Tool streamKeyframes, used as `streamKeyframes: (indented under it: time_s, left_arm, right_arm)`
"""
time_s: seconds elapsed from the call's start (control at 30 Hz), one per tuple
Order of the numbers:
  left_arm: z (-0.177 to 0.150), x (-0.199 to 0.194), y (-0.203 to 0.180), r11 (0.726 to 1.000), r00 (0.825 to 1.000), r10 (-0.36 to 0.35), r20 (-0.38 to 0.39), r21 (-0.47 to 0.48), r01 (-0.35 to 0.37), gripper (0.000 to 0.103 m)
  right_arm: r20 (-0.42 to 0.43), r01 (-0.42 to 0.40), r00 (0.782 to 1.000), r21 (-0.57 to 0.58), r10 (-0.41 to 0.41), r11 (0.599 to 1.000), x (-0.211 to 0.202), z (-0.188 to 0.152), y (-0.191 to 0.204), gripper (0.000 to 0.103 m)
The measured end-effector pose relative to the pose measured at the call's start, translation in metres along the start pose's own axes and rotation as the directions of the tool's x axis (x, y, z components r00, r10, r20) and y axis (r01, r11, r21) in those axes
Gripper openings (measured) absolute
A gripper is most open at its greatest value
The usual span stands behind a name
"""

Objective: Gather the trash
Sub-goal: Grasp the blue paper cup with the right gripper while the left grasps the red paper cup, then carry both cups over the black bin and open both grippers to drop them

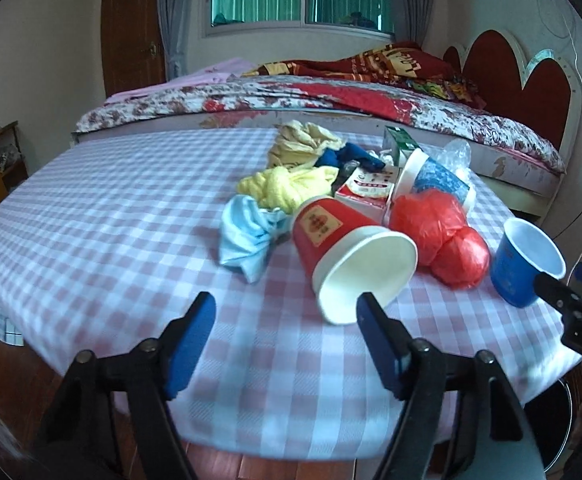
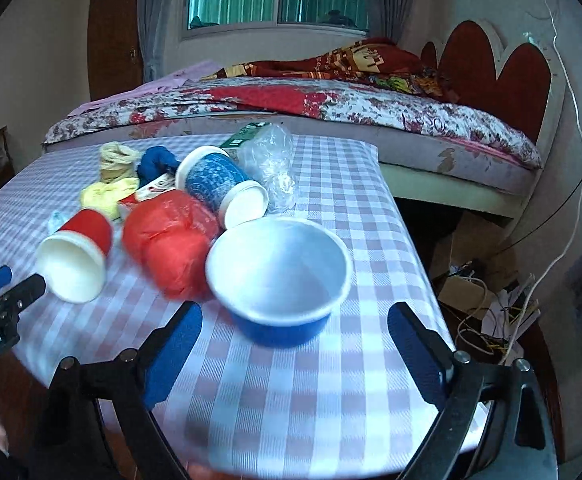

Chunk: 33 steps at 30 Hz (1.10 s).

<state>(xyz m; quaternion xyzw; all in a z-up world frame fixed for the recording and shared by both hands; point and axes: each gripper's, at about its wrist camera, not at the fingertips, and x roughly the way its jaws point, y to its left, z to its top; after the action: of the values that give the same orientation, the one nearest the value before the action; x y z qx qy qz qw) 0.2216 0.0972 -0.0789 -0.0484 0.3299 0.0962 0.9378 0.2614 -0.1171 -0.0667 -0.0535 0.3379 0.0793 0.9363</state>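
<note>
A red paper cup [image 1: 347, 256] lies on its side on the checked table [image 1: 111, 220], mouth toward me; it also shows in the right wrist view [image 2: 77, 254]. My left gripper [image 1: 287, 312] is open and empty, its right finger just before the cup's rim. A small blue cup [image 2: 281, 280] stands upright near the front edge; it also shows at the right of the left wrist view [image 1: 525, 262]. My right gripper [image 2: 295, 322] is open, its fingers on either side of this cup, a little short of it. A red plastic bag [image 1: 439, 236] lies between the cups.
Behind lie yellow [image 1: 287, 186], light blue [image 1: 247, 236] and dark blue [image 1: 351, 156] cloths, a red-white carton [image 1: 367, 190], a green box [image 1: 401, 142], a blue patterned cup on its side [image 2: 219, 184] and clear plastic [image 2: 271, 160]. A bed [image 1: 331, 100] stands beyond. A dark bin [image 1: 551, 420] sits below the table's right edge.
</note>
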Motion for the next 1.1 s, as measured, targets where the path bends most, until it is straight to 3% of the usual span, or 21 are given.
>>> streamKeyframes:
  time_s: [0.13,0.3,0.33,0.37,0.4,0.57,0.97,1.1]
  left_arm:
    - [0.004,0.016,-0.004,1.0,1.0,-0.003,-0.014,0.006,0.004,0.06]
    - [0.01,0.037,-0.002,1.0,0.998,-0.03,-0.052,-0.008,0.03,0.035]
    - [0.01,0.039,-0.002,0.999,0.998,-0.039,-0.058,-0.011,0.039,0.031]
    - [0.01,0.042,-0.001,0.998,0.996,-0.055,-0.066,-0.013,0.054,0.014]
    - [0.01,0.043,0.0,0.998,0.996,-0.063,-0.07,-0.015,0.063,0.01]
    - [0.013,0.031,0.002,0.995,0.995,-0.095,-0.032,-0.021,0.094,0.004]
    - [0.019,-0.009,-0.004,0.991,0.991,-0.13,0.045,-0.01,0.13,0.003]
    - [0.021,-0.025,-0.011,0.983,0.982,-0.182,0.057,-0.014,0.183,0.003]
  right_arm:
    - [-0.007,0.001,1.0,0.002,-0.001,1.0,0.017,0.011,0.0,0.095]
    - [-0.002,0.001,1.0,-0.028,-0.001,1.0,0.03,0.025,0.003,0.094]
    - [-0.004,-0.006,1.0,-0.033,0.006,0.999,0.033,0.026,0.003,0.085]
    - [-0.007,-0.016,1.0,-0.037,0.016,0.999,0.034,0.027,0.003,0.084]
    - [-0.011,-0.019,1.0,-0.044,0.019,0.999,0.035,0.028,0.004,0.084]
    - [0.011,-0.043,0.999,-0.065,0.044,0.997,0.025,0.023,0.005,0.081]
    - [0.082,-0.044,0.995,-0.038,0.047,0.998,-0.017,0.019,-0.018,0.081]
    - [0.107,-0.035,0.994,-0.032,0.038,0.999,-0.037,0.013,-0.027,0.081]
